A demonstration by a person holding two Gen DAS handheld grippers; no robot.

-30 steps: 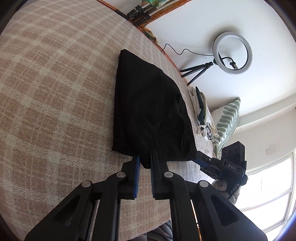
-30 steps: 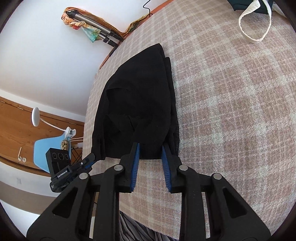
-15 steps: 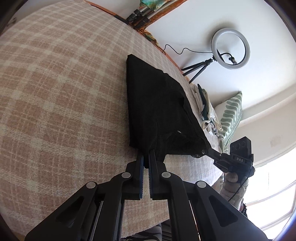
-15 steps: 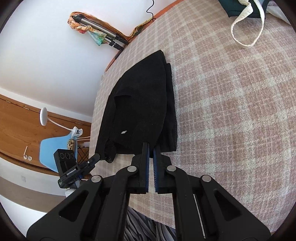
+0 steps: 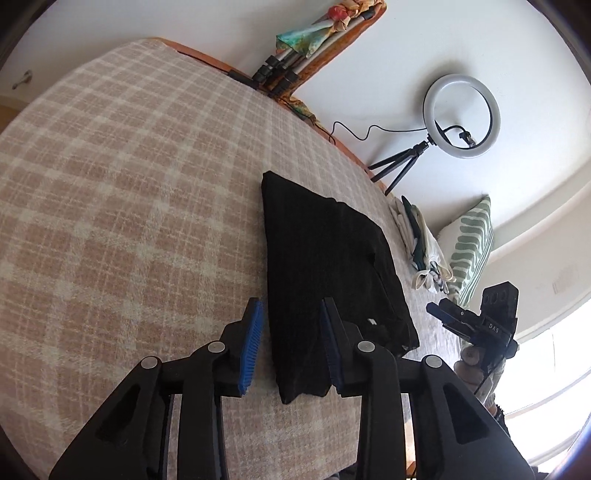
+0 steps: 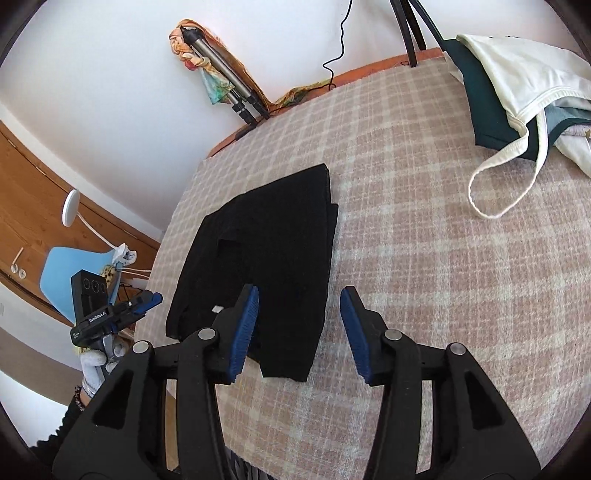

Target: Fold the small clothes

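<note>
Black folded knit garment [image 5: 325,266] is lying flat on the pink-and-cream checked bedspread [image 5: 122,206], near its front edge. You are letting go: left gripper [image 5: 291,339] and right gripper [image 6: 299,328] are both opening, pads clear of the cloth. Next, I judge, you're setting it aside.

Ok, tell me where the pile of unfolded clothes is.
The pile of unfolded clothes lies at the upper right of the right wrist view, on the plaid cover, beyond the black garment and beside the tripod legs.
</note>
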